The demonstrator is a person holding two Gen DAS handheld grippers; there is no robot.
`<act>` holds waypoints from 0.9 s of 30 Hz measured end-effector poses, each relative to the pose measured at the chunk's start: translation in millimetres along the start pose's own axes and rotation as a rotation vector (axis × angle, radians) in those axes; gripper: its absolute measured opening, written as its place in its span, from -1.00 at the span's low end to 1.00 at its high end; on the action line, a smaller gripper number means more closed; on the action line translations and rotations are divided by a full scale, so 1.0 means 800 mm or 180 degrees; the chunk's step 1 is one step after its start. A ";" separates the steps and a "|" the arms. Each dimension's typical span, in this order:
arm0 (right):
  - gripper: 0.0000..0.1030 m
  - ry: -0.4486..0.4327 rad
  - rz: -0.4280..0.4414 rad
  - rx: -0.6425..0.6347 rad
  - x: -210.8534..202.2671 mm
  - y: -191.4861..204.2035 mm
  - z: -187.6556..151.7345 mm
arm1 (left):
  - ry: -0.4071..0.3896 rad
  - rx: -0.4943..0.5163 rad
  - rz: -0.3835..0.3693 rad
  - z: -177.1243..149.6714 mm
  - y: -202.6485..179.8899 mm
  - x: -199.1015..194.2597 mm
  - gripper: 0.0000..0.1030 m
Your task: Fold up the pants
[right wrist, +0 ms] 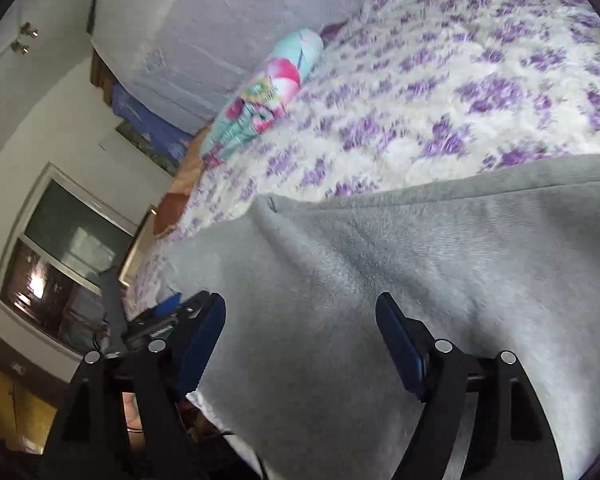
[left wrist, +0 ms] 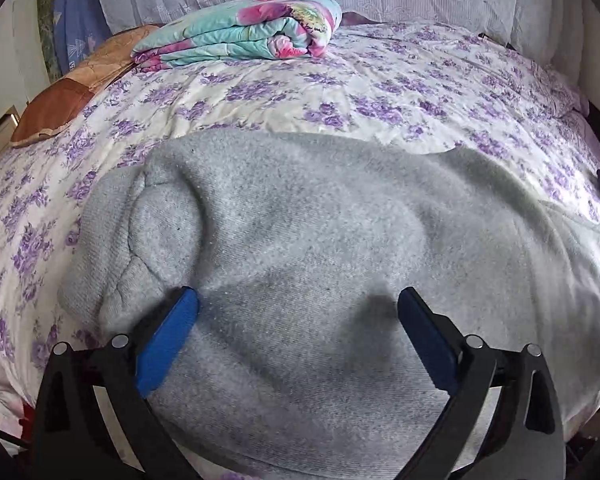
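Grey fleece pants (left wrist: pixel 300 240) lie spread across the near side of the bed, with a bunched cuff or waistband end at the left (left wrist: pixel 148 216). My left gripper (left wrist: pixel 298 300) is open just above the grey cloth, its blue fingers apart and empty. In the right wrist view the pants (right wrist: pixel 420 280) fill the lower right, with a fold edge running along the bed. My right gripper (right wrist: pixel 300 308) is open over the cloth, tilted, and holds nothing. That view is motion-blurred.
The bed has a white sheet with purple flowers (left wrist: pixel 380 92). A folded teal and pink floral quilt (left wrist: pixel 240 36) lies at the back, a brown pillow (left wrist: pixel 68 96) at the left. A window (right wrist: pixel 60 252) and wall stand left of the bed.
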State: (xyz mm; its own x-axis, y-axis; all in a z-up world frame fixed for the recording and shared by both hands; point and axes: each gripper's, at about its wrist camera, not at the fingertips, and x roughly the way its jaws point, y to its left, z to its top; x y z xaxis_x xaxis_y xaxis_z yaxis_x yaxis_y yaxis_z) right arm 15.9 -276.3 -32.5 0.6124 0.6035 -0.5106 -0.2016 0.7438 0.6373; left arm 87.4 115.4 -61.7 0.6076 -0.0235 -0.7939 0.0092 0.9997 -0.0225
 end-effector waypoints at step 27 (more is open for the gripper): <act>-0.46 -0.1295 -0.1830 -0.1219 -0.127 0.057 -0.007 | -0.0360 -0.0613 -0.0735 -0.014 0.027 -0.098 0.89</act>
State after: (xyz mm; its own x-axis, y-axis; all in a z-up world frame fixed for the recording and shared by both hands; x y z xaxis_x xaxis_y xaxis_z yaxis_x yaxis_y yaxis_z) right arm -59.6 -302.1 45.4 0.9159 -0.0014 -0.4013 0.0270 0.9979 0.0582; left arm 31.0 139.0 -7.1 0.6914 -0.2381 -0.6821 0.0132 0.9481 -0.3176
